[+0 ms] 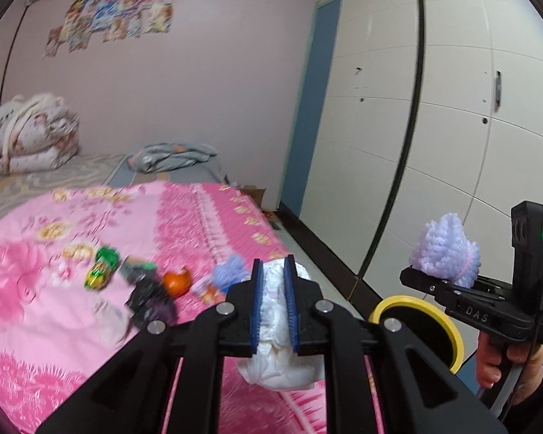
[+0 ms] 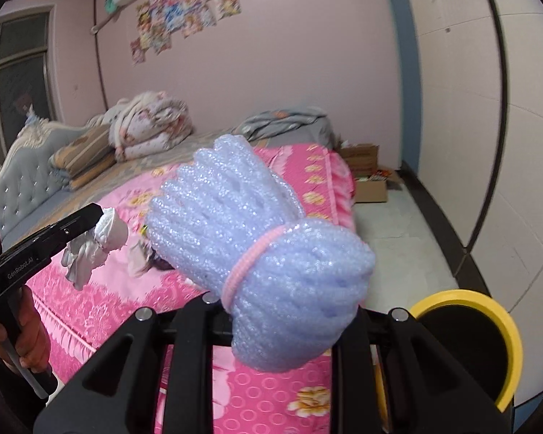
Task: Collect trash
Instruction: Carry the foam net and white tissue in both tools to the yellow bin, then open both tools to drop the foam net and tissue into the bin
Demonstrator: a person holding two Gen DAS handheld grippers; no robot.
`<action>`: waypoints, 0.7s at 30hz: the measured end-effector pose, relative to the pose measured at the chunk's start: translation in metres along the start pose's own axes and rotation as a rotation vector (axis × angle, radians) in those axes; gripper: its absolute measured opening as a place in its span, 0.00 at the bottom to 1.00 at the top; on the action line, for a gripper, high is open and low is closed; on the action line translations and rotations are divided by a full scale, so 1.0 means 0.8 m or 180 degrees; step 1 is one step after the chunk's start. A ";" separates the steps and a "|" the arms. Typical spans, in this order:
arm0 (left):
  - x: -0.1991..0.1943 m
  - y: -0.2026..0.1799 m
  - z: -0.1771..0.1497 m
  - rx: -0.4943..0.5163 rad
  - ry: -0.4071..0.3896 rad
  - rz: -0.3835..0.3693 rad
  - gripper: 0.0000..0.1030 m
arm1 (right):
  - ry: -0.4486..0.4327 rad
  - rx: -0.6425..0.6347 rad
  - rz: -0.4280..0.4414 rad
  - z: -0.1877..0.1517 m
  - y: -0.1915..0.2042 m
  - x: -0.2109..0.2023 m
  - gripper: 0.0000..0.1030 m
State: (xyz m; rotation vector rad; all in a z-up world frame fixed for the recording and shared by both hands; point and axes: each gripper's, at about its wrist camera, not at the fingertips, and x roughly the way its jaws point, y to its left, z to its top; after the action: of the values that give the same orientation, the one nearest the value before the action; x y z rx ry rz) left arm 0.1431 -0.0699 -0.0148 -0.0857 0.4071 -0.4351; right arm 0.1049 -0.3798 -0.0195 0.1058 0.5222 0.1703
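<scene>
The left gripper is clamped on a crumpled white tissue wad, whose long axis runs along the fingers, hanging out below the pads. The right gripper grips a lilac foam net bundle tied with a pink band; its flared end points to 11 o'clock. A yellow-rimmed bin stands on the floor at 4 o'clock beside the pink bedspread; its inside looks dark and its contents cannot be made out. More scraps lie on the bed at 9 o'clock: a green wrapper, black wrappers, an orange peel.
</scene>
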 end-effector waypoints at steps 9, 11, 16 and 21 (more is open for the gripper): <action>0.054 -0.078 0.039 0.0158 0.0153 -0.0236 0.11 | -0.0280 0.0382 -0.0654 0.013 -0.087 -0.067 0.20; 0.069 -0.099 0.045 0.0219 0.0193 -0.0295 0.11 | -0.0303 0.0463 -0.0819 0.010 -0.111 -0.078 0.20; 0.111 -0.152 0.045 0.0396 0.0310 -0.0415 0.11 | -0.0298 0.0707 -0.1153 -0.003 -0.171 -0.090 0.20; 0.155 -0.195 0.028 0.0464 0.0467 -0.0563 0.11 | -0.0264 0.0960 -0.1328 -0.023 -0.223 -0.090 0.21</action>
State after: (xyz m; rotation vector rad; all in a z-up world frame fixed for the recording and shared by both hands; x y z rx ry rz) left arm 0.1938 -0.2642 -0.0137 0.0528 0.5129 -0.6465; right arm 0.0584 -0.5670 -0.0256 0.2931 0.4739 -0.3206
